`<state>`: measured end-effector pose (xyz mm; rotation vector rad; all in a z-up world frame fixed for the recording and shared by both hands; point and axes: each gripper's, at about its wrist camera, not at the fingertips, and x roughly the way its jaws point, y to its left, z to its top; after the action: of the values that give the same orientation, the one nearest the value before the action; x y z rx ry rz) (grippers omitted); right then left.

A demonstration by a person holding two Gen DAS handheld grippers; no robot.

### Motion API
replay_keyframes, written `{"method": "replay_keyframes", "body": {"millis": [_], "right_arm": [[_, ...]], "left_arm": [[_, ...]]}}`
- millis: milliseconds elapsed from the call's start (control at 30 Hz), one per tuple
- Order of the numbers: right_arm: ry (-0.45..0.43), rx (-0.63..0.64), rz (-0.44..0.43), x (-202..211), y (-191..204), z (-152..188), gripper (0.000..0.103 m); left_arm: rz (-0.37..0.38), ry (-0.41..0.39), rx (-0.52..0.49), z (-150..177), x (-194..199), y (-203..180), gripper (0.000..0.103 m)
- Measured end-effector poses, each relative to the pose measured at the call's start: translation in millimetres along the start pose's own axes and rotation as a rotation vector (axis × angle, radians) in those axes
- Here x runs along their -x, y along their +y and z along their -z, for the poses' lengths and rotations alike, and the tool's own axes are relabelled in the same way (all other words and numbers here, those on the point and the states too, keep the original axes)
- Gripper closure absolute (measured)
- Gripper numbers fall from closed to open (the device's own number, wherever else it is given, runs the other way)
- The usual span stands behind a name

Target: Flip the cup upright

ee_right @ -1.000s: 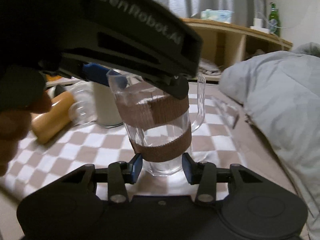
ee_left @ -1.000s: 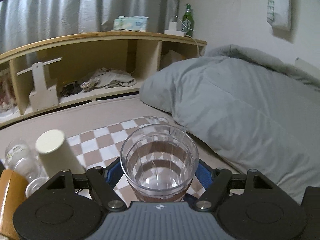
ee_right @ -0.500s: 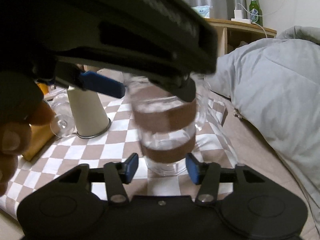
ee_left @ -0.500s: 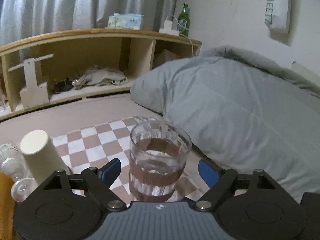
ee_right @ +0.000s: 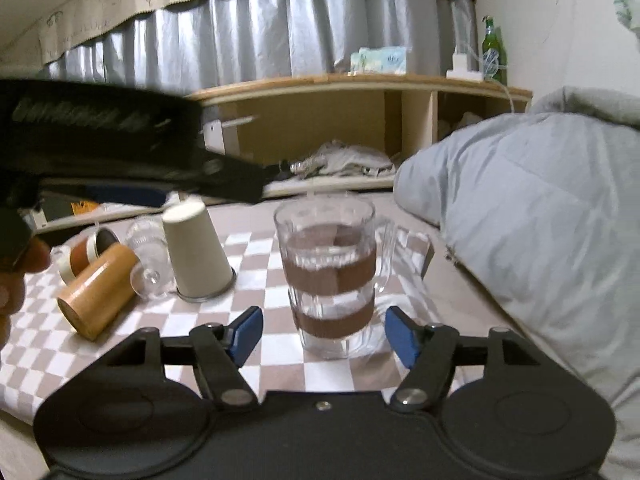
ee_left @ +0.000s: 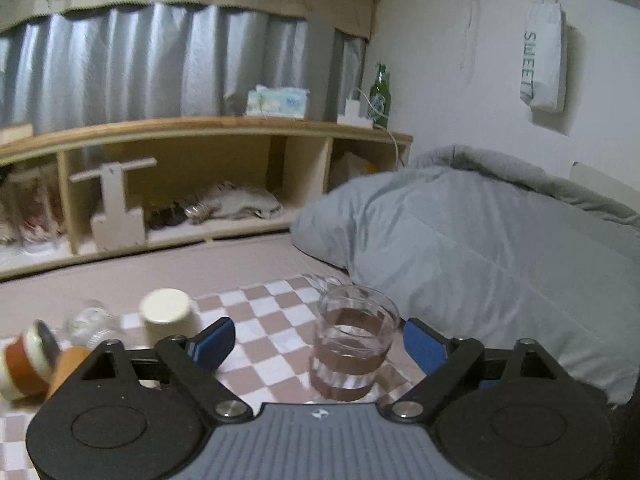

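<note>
A clear glass mug (ee_right: 330, 276) with two brown bands and a side handle stands upright on the checkered cloth (ee_right: 256, 256). It also shows in the left wrist view (ee_left: 352, 344). My left gripper (ee_left: 318, 342) is open, its blue pads wide on either side of the mug and not touching it. My right gripper (ee_right: 324, 336) is open too, with its pads flanking the mug's base at a gap. The left gripper's body (ee_right: 120, 160) hangs above and left of the mug in the right wrist view.
An upside-down cream paper cup (ee_right: 194, 252), a clear glass on its side (ee_right: 148, 256), a tan cylinder (ee_right: 98, 292) and a brown-and-white cup (ee_right: 86, 252) lie left of the mug. A grey duvet (ee_right: 532, 216) rises on the right. A wooden shelf (ee_right: 360, 120) runs behind.
My left gripper let go of the mug, opened wide and pulled back and up. My right gripper opened wider and backed off. The mug now stands free on the cloth.
</note>
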<state>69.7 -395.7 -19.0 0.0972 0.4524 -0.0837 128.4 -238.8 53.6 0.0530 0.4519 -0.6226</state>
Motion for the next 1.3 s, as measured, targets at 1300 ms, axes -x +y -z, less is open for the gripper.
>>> {"method": "replay_keyframes", "body": {"millis": [1300], "right_arm": [[-0.099,0.077,0.18,120.4,50.8,30.9,0.0]], "left_arm": [[-0.16,-0.018,-0.018,97.1,104.7,48.9,0.0]]}}
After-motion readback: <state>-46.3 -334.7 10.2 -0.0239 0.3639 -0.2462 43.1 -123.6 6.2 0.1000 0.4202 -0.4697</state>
